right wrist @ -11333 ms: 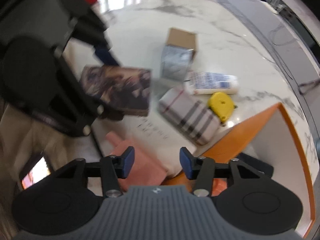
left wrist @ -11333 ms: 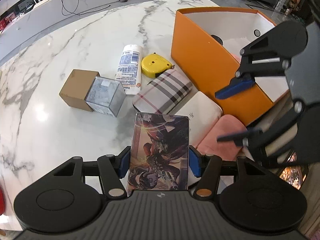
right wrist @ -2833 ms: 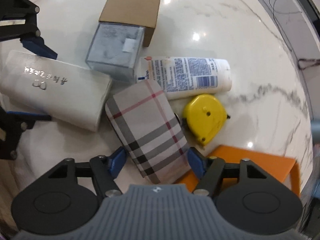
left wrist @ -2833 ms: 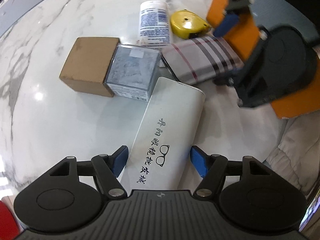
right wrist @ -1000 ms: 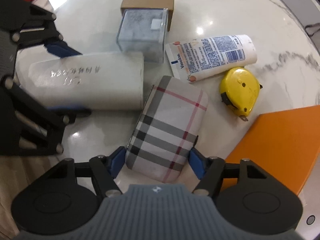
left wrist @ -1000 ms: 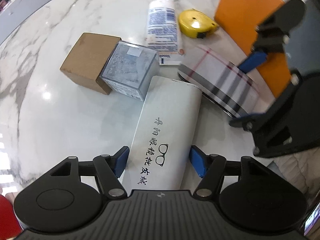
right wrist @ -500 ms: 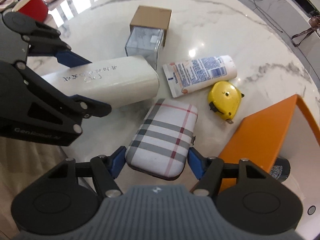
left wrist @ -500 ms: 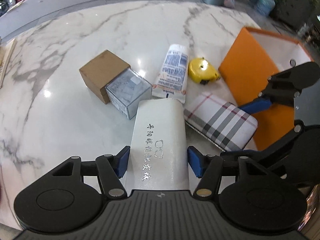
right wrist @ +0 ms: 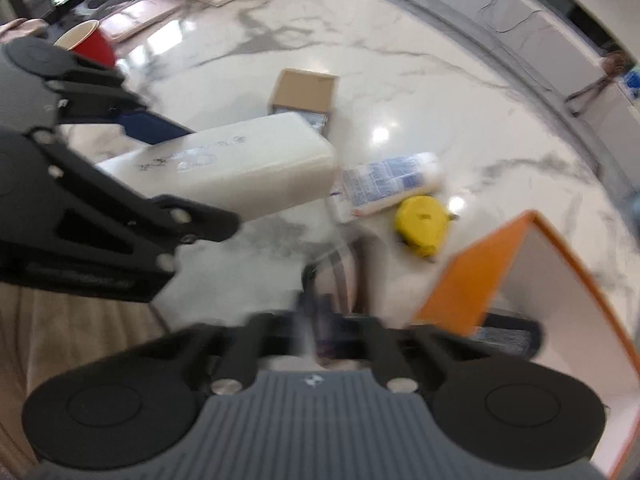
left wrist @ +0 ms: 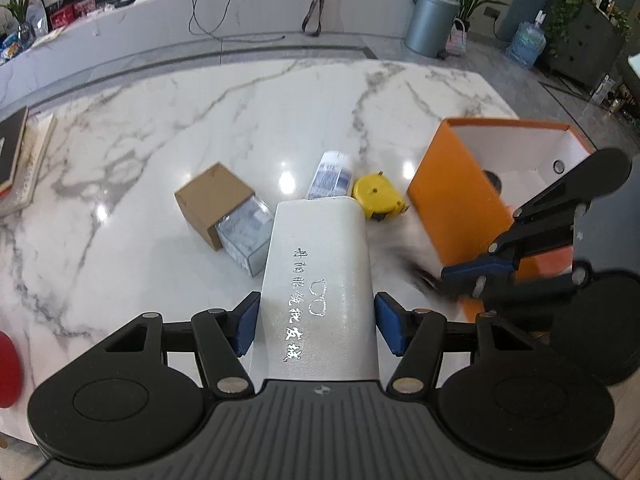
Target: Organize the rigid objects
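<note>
White glasses case [left wrist: 320,276], clamped in the left gripper [left wrist: 316,322], has risen off the marble table [left wrist: 248,120] near its front edge; the right gripper [right wrist: 338,320] has snapped closed, its plaid case gone, only a blur there.

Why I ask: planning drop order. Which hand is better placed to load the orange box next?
Left: the left gripper holds the white glasses case aloft; the right gripper is shut, nothing clearly held.

White glasses case [left wrist: 320,276] lifted above table, silver lettering up.
</note>
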Demonstrator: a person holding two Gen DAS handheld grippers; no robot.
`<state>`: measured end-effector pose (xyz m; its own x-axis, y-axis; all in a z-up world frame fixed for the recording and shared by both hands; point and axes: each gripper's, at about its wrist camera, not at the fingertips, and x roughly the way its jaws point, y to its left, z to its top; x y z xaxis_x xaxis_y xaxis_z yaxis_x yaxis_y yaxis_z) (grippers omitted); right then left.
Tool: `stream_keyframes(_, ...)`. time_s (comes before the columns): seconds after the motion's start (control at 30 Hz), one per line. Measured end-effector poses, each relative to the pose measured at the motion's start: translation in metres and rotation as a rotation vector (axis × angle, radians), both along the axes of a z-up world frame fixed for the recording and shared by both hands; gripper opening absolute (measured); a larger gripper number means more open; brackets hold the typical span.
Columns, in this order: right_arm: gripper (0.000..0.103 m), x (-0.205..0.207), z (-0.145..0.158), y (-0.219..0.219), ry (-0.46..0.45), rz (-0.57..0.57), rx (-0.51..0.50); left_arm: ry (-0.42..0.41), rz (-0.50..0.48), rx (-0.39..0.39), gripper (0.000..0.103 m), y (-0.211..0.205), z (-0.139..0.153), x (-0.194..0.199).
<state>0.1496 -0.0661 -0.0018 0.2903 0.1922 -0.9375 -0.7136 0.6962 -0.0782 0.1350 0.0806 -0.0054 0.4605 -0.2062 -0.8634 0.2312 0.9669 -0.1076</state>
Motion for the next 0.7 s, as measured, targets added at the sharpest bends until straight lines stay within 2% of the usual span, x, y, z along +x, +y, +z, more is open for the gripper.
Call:
stream_keyframes(0.07,0.0,0.0,0.012,-0.005,-0.023,-0.008,0.016,-0.016,-0.005,0.006,0.07,-0.004,0.008,-0.002)
stream_keyframes(0.17,0.0,0.002,0.016,-0.011,0.008,-0.036,0.039,-0.019,-0.009,0.016,0.07,-0.01,0.011,-0.002)
stream_keyframes(0.27,0.0,-0.002,0.008,-0.01,0.017,-0.017,0.029,-0.014,0.004,0.024,0.07,-0.011,0.007,-0.001)
stream_keyframes(0.3,0.004,-0.003,0.003,-0.008,0.021,-0.003,0.022,-0.011,0.013,0.025,0.07,-0.009,0.005,0.0)
stream_keyframes(0.4,0.006,0.0,-0.007,-0.004,0.013,0.041,-0.004,-0.006,0.041,0.021,0.07,-0.003,-0.001,0.003)
stream_keyframes(0.43,0.009,0.002,-0.01,-0.001,0.016,0.066,-0.012,-0.003,0.049,0.017,0.07,-0.001,-0.003,0.005)
stream_keyframes(0.47,0.016,0.005,-0.013,0.002,0.01,0.093,-0.024,0.0,0.055,0.012,0.07,0.001,-0.005,0.006)
stream_keyframes(0.5,0.033,0.007,-0.017,0.005,-0.004,0.123,-0.039,0.003,0.058,0.009,0.07,0.003,-0.007,0.008)
stream_keyframes(0.57,0.046,0.012,-0.023,0.011,-0.022,0.189,-0.067,0.015,0.065,0.007,0.07,0.007,-0.014,0.013)
stream_keyframes(0.63,0.047,0.017,-0.03,0.02,-0.032,0.258,-0.095,0.028,0.068,0.008,0.07,0.011,-0.021,0.017)
stream_keyframes(0.67,0.049,0.019,-0.034,0.025,-0.035,0.295,-0.113,0.032,0.066,0.01,0.07,0.012,-0.024,0.018)
stream_keyframes(0.7,0.057,0.021,-0.038,0.03,-0.038,0.334,-0.133,0.035,0.06,0.012,0.07,0.013,-0.028,0.019)
